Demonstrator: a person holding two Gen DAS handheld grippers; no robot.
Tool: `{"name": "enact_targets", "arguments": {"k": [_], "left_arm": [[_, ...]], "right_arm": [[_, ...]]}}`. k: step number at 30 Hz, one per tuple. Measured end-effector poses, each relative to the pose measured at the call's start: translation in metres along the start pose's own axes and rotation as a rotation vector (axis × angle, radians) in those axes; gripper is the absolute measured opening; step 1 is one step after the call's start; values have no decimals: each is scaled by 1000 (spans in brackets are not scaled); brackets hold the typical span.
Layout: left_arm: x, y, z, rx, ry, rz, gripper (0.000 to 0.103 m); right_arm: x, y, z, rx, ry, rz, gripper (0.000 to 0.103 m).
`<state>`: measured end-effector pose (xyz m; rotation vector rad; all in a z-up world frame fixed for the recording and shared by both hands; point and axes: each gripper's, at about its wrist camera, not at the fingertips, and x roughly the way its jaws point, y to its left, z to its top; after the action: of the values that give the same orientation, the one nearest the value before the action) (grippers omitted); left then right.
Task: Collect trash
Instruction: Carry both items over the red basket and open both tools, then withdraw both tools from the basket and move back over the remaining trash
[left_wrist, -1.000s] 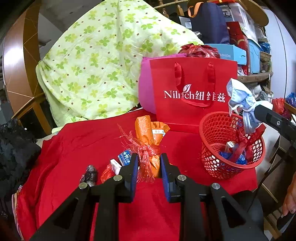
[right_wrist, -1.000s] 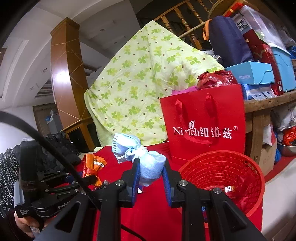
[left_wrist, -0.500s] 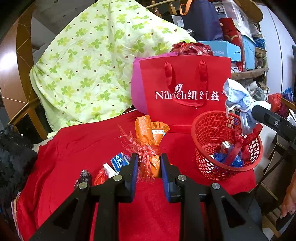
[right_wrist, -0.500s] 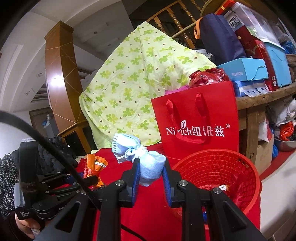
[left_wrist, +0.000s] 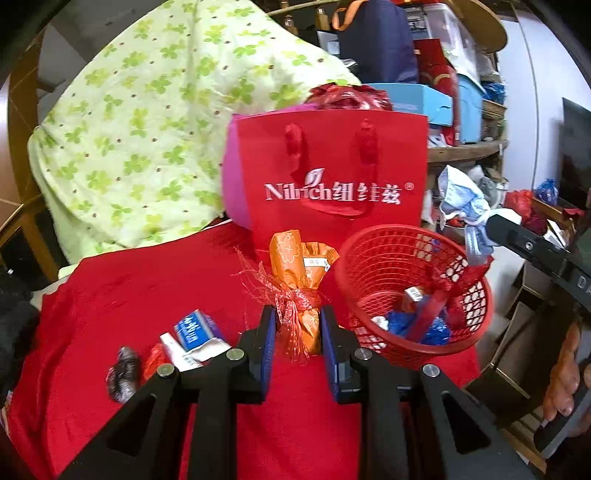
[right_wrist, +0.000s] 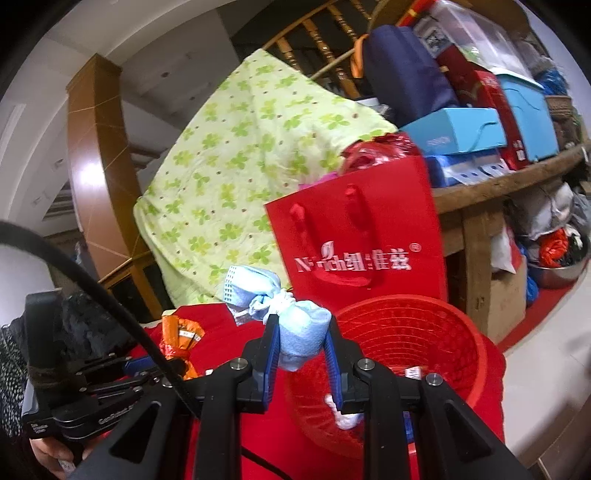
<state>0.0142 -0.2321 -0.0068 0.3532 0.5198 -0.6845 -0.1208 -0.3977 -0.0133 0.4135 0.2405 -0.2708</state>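
Both tongs are loaded. The right tongs (right_wrist: 300, 341) are clamped on a knotted pale-blue cloth bundle (right_wrist: 295, 332), and in the right wrist view that bundle hangs just over the near rim of the red mesh basket (right_wrist: 461, 332), at about 9 o'clock of its mouth. The left tongs (left_wrist: 297, 332) pinch an orange wrapper tied with red ribbon (left_wrist: 299, 280), which sits at 9 o'clock from the basket (left_wrist: 476, 291), near it but not yet over it.

The step in hand appears to be dropping the cloth bundle. To do it well, carry the bundle further toward the middle of the basket's mouth before letting go; released at the rim, its loose tail could catch on the mesh and tip out. The basket looks light, so the tongs should not knock its wall. Let the right hand clear away before the left brings the orange wrapper in, since both head for the same opening.

Trash remains on the red-covered bench (left_wrist: 110, 295): a blue-and-white packet (left_wrist: 194, 328), a small white box (left_wrist: 173, 347) and a dark crumpled wrapper (left_wrist: 122, 373), all at 9 o'clock from the left tongs.
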Motion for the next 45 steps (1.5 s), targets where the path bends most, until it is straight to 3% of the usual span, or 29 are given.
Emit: {"name": "enact_targets", "arguments": {"k": [14,22,25,29,31,32,33,35,45], "left_arm": [[44,-45,22,35,25,-169,25],[81,-68,27,36,69,-236,26],[96,-74,24,46,94,-246,41],[107,-72,15,42,123,-235,48],[108,-65,10,26,138,-236,49],[106,-62,7,20,140,-233,52],[104,-57,3,15,142,-227,54],[98,-48,-4,7,143,-214,59],[51,3,-25,-47,119,-76,60]], "right_arm": [[5,-66,1,152,-1,-77,25],[47,-101,12,243,61,-82,25],[67,-108,9,272,104,-101,26],[87,-112,2,300,156,-77,27],[89,-114,-2,329,164,-62,37],[88,-115,-4,347,160,-58,57],[85,-117,-7,369,140,-55,71],[78,-115,-8,370,111,-50,71],[39,-64,7,273,18,-11,71]]}}
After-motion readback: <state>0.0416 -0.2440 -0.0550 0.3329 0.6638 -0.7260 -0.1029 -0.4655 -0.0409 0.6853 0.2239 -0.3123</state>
